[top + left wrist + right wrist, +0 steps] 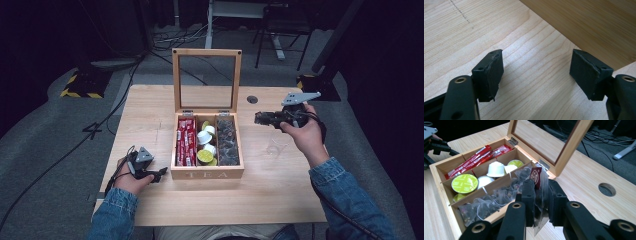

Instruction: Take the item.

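Wooden box (207, 173) stands in the middle of the table (150, 110) with its glass lid (206, 80) upright. It has three compartments: red sticks (186, 142) on the left, small cups (207, 142) with green or white tops in the middle, clear tea bags (227, 141) on the right.

The right gripper (541, 202) is clenched on one tea bag (539, 195); in the right gripper view the clear bag with its dark red tag (536, 176) sits between the two pads, lifted above the table just beside the right side of the box. In the high view this gripper (265, 118) is near the far right corner of the box. The left gripper (159, 173) rests on the table at the left front corner of the box, jaws apart, nothing between them.

I judge that one bag is already out of the box and must still be put down somewhere; a clear glass (275, 145) on the table near the right hand could be the place, but I cannot be sure.

On the front of the box I read "TEA". The tag has a round emblem, too small to read.
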Demonstrator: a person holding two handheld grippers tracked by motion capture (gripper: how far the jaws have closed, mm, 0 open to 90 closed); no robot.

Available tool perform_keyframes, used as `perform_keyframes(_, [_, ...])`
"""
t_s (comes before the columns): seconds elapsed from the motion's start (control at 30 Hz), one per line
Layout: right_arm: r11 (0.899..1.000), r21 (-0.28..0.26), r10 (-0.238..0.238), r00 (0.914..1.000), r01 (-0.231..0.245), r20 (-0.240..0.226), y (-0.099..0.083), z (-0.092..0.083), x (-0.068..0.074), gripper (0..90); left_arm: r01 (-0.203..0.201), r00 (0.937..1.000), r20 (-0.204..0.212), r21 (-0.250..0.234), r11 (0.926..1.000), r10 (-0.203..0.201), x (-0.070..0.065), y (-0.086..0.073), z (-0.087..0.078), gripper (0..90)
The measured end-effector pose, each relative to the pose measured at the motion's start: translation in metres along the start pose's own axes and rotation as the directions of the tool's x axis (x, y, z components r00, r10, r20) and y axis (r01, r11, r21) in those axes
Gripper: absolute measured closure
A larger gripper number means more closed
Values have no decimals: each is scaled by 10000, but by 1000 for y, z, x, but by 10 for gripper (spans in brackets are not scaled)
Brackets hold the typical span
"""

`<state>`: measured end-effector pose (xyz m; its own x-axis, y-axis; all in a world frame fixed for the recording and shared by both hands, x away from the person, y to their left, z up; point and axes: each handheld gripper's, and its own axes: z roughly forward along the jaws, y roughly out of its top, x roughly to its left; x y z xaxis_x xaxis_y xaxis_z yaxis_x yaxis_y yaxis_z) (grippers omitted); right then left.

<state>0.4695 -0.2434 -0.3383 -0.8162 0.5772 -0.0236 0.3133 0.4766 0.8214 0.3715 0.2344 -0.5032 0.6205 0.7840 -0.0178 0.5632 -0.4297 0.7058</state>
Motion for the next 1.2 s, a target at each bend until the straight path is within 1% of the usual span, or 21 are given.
perform_keyframes(0.27, [9989,470,9,9988,-32,483,-7,-15,-12,779,21,10000,7,2,10000,-21,0,0,0,276])
perform_keyframes(0.4, [9974,688,168,9970,-220,749,-15,-22,-18,779,15,10000,5,5,10000,-15,0,0,0,276])
perform_keyframes(0.6, [9937,1025,350,9941,-456,1024,-25,-27,-26,779,1,10000,1,2,10000,-1,0,0,0,276])
perform_keyframes(0.67, [9924,1123,380,9934,-502,1085,-27,-28,-27,779,47,10000,15,16,10000,-47,0,0,0,276])
perform_keyframes(0.73, [9908,1248,384,9927,-527,1144,-29,-29,-28,779,8,10000,3,2,10000,-8,0,0,0,276])
perform_keyframes(0.9, [9877,1450,411,9921,-583,1187,-33,-29,-28,779,40,10000,14,14,10000,-40,0,0,0,276])
perform_keyframes(0.97, [9855,1576,434,9918,-623,1206,-36,-27,-28,779,8,10000,0,1,10000,-8,0,0,0,276])
perform_keyframes(1.07, [9796,1890,450,9908,-688,1274,-41,-24,-28,779,-7,10000,-5,-3,10000,7,0,0,0,276])
perform_keyframes(1.13, [9739,2117,564,9908,-817,1229,-44,-21,-27,779,7,10000,1,1,10000,-7,0,0,0,276])
perform_keyframes(1.2, [9680,2371,538,9906,-826,1255,-47,-19,-27,779,16,10000,6,6,10000,-16,0,0,0,276])
